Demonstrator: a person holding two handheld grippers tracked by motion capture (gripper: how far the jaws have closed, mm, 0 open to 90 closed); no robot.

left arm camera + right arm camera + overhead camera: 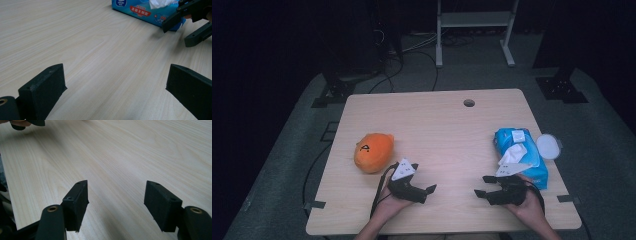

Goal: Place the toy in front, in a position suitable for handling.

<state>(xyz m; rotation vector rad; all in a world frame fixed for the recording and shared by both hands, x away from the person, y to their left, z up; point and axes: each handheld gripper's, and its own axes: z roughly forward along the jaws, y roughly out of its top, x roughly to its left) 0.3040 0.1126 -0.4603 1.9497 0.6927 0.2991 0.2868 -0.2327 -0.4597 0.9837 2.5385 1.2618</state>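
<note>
An orange plush toy (373,151) lies on the left part of the wooden table (442,125). A blue pack of wipes (519,155) with a white tissue sticking out lies at the right, and shows in the left gripper view as the pack (145,10). My left gripper (428,194) rests near the front edge, just right of the plush, open with nothing between its jaws (116,85). My right gripper (482,186) sits beside the pack's near end, open and empty (117,197). The two grippers point toward each other.
A white round lid (548,146) lies at the table's right edge beside the pack. A cable hole (469,103) sits near the far edge. Bare wood lies between the grippers. Stands and cables are on the floor beyond the table.
</note>
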